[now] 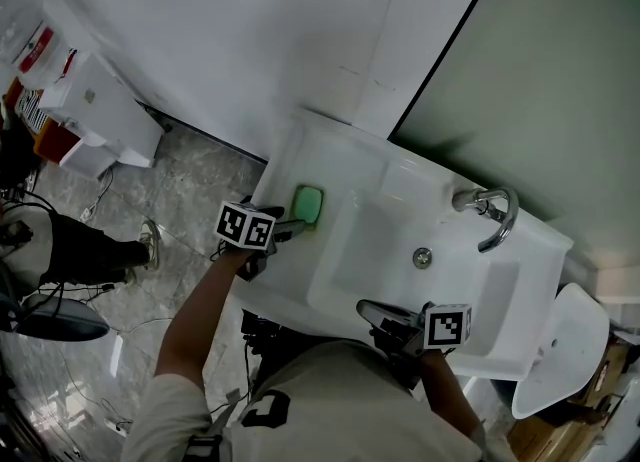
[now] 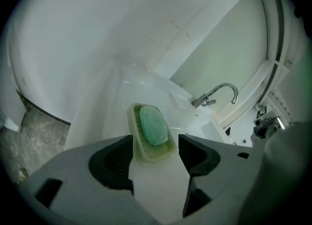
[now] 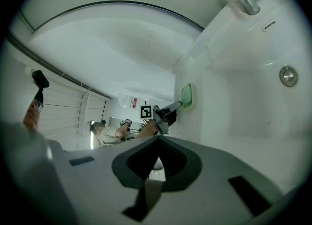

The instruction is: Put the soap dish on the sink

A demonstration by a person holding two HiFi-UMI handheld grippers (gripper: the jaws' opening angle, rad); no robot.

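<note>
A pale soap dish (image 1: 308,206) with a green bar of soap in it lies flat on the left ledge of the white sink (image 1: 285,165). My left gripper (image 1: 297,223) is open right at the dish's near end. In the left gripper view the dish (image 2: 151,134) lies between the two spread fingertips of that gripper (image 2: 156,147), and the pads stand apart from its sides. My right gripper (image 1: 366,308) hovers over the sink's front rim with its jaws shut and empty (image 3: 157,141). From there the dish (image 3: 187,96) and the left gripper (image 3: 175,106) show on the sink's far ledge.
A chrome faucet (image 1: 490,212) stands at the back of the basin, with the drain (image 1: 423,258) in the bottom. White boxes (image 1: 100,115) sit on the stone floor at left, near a bystander's shoe (image 1: 150,243) and cables. A white rounded bin (image 1: 565,350) stands right of the sink.
</note>
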